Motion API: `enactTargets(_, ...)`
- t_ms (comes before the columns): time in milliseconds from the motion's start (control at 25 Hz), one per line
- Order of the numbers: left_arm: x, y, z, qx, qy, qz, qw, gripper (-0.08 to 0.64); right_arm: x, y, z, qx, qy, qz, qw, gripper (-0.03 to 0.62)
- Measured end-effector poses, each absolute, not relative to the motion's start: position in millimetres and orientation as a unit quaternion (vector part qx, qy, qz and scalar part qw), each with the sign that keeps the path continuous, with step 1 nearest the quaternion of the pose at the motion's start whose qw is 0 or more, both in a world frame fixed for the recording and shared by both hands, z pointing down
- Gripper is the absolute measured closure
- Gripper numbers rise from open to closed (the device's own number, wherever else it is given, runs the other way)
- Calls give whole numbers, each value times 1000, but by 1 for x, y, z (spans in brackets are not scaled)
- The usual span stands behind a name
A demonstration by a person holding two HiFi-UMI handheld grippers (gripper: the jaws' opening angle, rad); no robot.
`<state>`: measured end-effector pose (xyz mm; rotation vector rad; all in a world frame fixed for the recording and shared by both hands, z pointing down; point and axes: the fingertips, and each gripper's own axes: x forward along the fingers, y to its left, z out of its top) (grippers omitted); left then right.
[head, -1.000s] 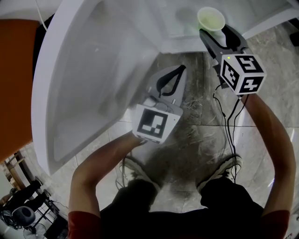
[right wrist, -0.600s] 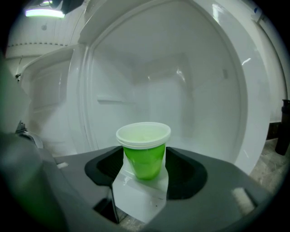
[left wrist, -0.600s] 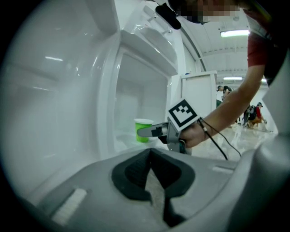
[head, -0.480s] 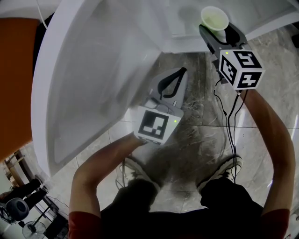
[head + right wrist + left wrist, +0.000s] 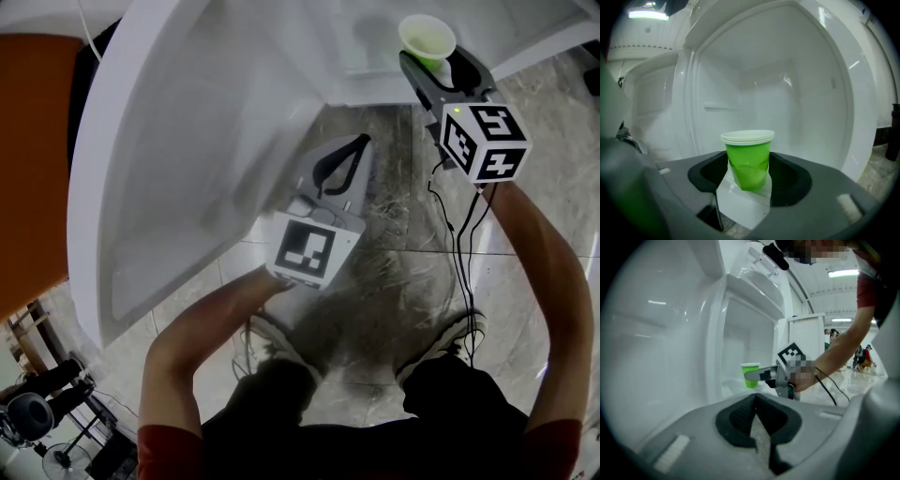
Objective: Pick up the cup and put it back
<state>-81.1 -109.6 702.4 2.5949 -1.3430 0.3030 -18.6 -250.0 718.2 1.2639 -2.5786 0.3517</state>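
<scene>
Right gripper [image 5: 439, 67]: far right, reaching into the white fridge [image 5: 797, 84]. Its jaws are closed partway onto the cup, one dark pad against each side.
Cup [image 5: 749, 159]: green with a pale rim, upright between the right gripper's jaws, just inside the fridge opening over a white shelf [image 5: 740, 206]. Whether its base touches the shelf cannot be told.
Left gripper [image 5: 755, 397]: nearer and to the left, held over the floor [image 5: 394, 272] beside the open fridge door [image 5: 187, 141]. The jaw tips meet and nothing is between them.
Marker cubes: one on each gripper, black-and-white squares facing up.
Floor: grey marbled tiles, with the person's shoes near the bottom.
</scene>
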Motion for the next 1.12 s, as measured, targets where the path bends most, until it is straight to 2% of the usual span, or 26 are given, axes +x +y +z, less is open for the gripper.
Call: enactTargets(1120,-90,-90,669,884,-449,110,63,560,-25,-169,675,370,-913,100,140,321)
